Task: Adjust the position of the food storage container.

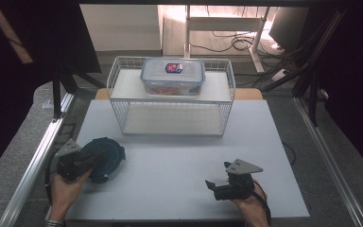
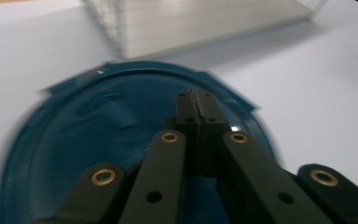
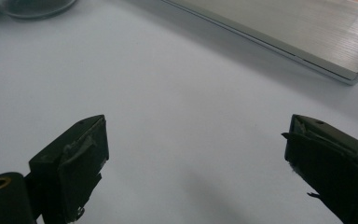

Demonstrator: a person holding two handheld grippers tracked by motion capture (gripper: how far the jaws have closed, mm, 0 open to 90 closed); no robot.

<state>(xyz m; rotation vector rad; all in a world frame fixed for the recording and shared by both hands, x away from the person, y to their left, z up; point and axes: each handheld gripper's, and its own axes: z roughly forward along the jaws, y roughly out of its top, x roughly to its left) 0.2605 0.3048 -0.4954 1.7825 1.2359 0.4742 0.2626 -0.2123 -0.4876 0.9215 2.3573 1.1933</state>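
A round dark-blue lidded container (image 1: 108, 153) lies at the front left of the white table board (image 1: 179, 156). My left gripper (image 1: 90, 164) reaches over it from the left. In the left gripper view its jaws (image 2: 198, 100) are pressed together above the blue lid (image 2: 88, 135), with nothing visible between the pads. My right gripper (image 1: 211, 184) rests low at the front right, pointing left. Its fingers stand wide apart (image 3: 196, 144) over bare white table. A clear food box (image 1: 172, 75) with a clip-on lid sits on the upper shelf of a white wire rack (image 1: 118, 85).
The wire rack (image 2: 191, 28) stands at the back middle of the board, and its lower shelf (image 3: 284, 28) holds nothing. A dark round edge (image 3: 32, 7) shows at the top left of the right gripper view. Metal rails (image 1: 33, 161) run along both sides; cables lie on the floor behind.
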